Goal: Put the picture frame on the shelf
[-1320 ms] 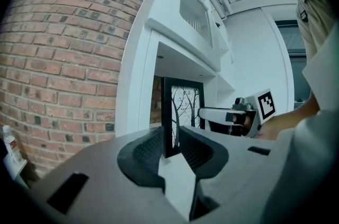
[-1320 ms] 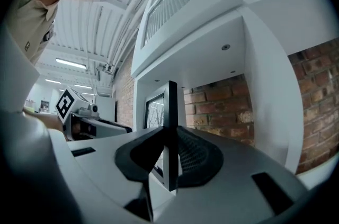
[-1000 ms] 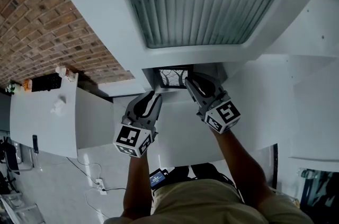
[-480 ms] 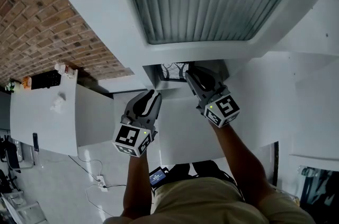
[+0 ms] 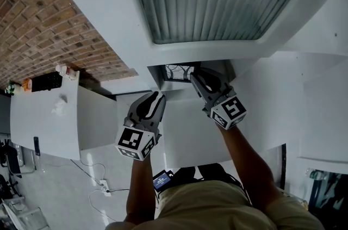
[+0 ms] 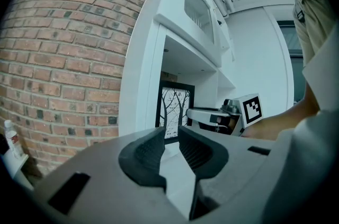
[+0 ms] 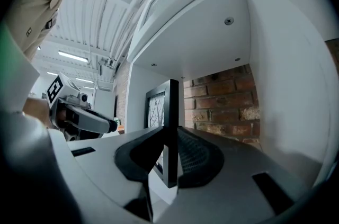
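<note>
Picture frame (image 7: pixel 170 101) clamped in right gripper (image 7: pixel 168 137), left gripper (image 6: pixel 171 134) jaws apart

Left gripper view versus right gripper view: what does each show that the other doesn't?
Only the left gripper view shows the picture frame's tree print face-on and the left gripper's jaws slightly apart, empty. Only the right gripper view shows the right gripper clamped on the frame's edge, with a screw in the shelf ceiling overhead. Both show the frame upright in the white shelf recess beside the brick wall.
</note>
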